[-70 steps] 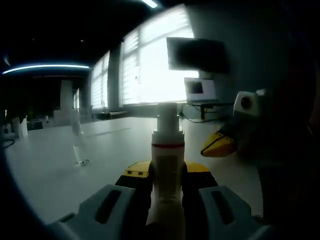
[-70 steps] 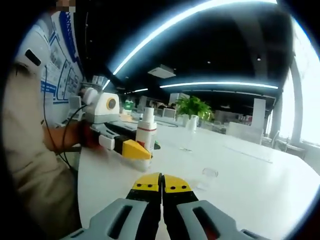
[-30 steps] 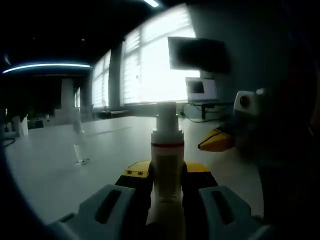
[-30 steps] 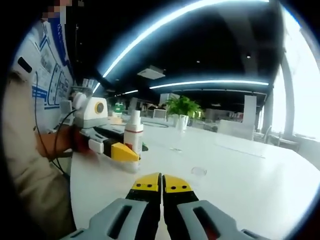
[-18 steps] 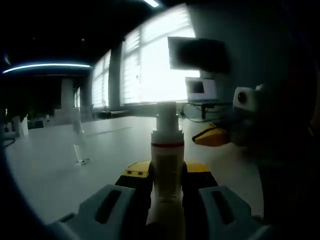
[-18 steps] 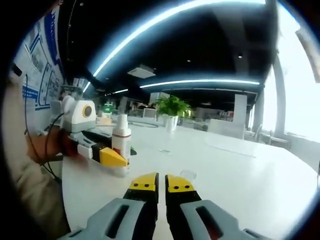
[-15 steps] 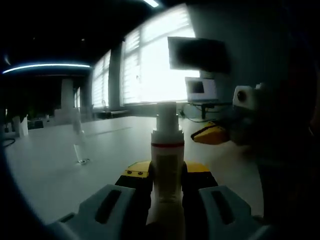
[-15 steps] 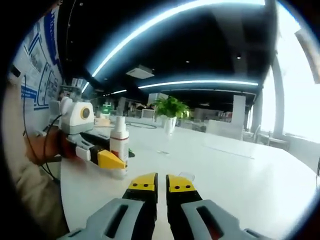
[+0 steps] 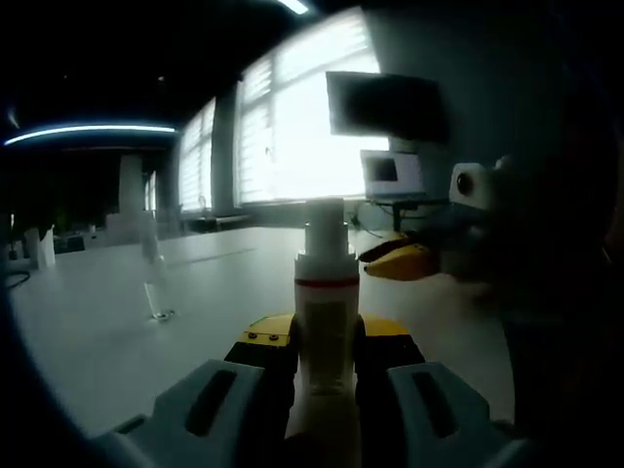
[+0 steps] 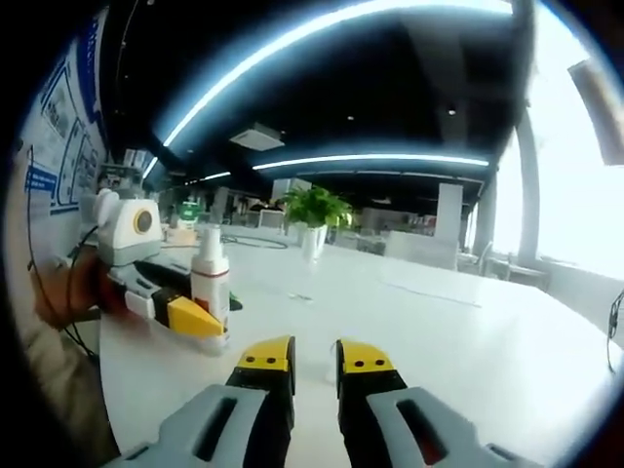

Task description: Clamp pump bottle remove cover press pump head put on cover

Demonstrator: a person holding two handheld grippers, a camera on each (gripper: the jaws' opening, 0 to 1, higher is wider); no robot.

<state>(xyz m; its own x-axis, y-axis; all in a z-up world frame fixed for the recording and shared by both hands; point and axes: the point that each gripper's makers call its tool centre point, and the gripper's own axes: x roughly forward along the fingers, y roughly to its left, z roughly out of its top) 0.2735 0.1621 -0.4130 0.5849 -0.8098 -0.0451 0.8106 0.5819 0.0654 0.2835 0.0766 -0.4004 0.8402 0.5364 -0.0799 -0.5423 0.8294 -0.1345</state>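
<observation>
A white pump bottle (image 9: 327, 322) with a red band stands upright on the white table (image 9: 97, 341), its bare pump head (image 9: 326, 226) on top. My left gripper (image 9: 327, 336) is shut on the bottle's body. My right gripper (image 9: 395, 261) comes in from the right, its yellow tips level with the bottle's neck and a little to the right of it. In the right gripper view my right gripper (image 10: 315, 353) stands open with a narrow, empty gap. The bottle (image 10: 210, 278) is to its left in the left gripper (image 10: 192, 317), which a hand (image 10: 78, 292) holds.
A clear upright piece (image 9: 154, 288) stands on the table to the bottle's left. A monitor (image 9: 385, 102) and a laptop (image 9: 390, 175) are at the back by bright windows. A potted plant (image 10: 314, 210) stands far across the table (image 10: 468, 341).
My right gripper has gone from shut to slightly open and has moved closer to the bottle's neck. The left gripper and the bottle have stayed still.
</observation>
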